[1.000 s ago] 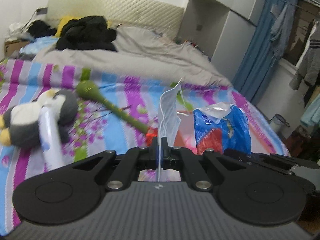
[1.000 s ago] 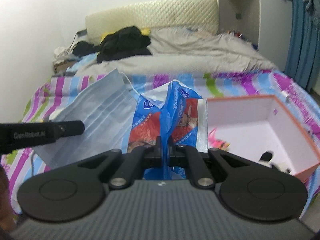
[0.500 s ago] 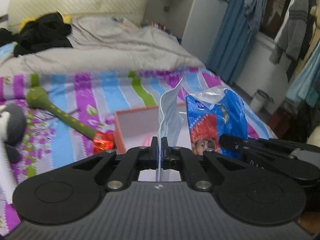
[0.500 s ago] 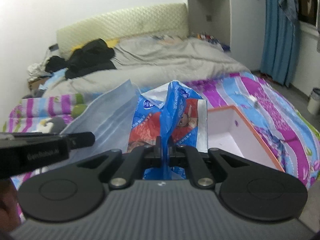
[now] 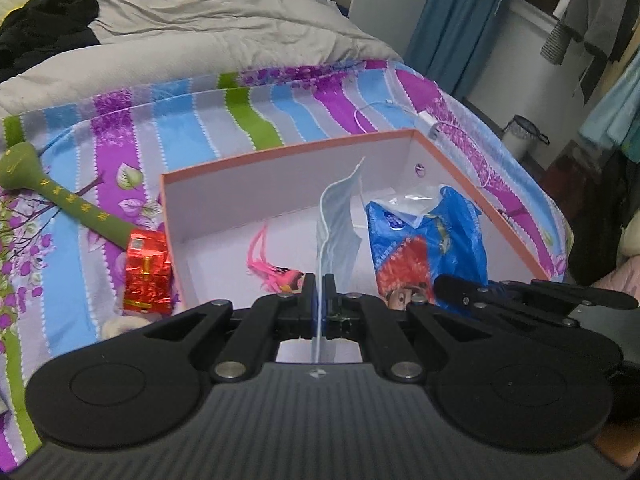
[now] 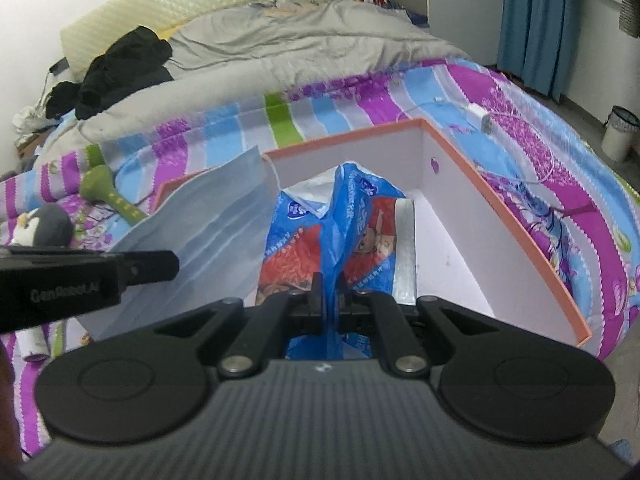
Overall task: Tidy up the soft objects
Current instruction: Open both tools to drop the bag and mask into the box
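Observation:
My left gripper point(image 5: 319, 282) is shut on a pale blue face mask point(image 5: 338, 220), held edge-on above the open orange-rimmed box point(image 5: 280, 150). My right gripper point(image 6: 329, 280) is shut on a blue and red plastic packet point(image 6: 340, 220), held over the same box point(image 6: 520, 216). The mask also shows in the right wrist view point(image 6: 208, 240), and the packet in the left wrist view point(image 5: 424, 240). A pink feathery toy point(image 5: 268, 268) lies inside the box.
A green mallet-shaped toy point(image 5: 60, 196) with a red foil end point(image 5: 146, 276) lies left of the box on the striped sheet. A penguin plush point(image 6: 44, 224) lies farther left. A white charger and cable point(image 5: 428, 124) lie behind the box. A grey duvet point(image 5: 200, 32) covers the far bed.
Both grippers have moved right and forward with the mask and the packet, from over the toys on the sheet to over the open box.

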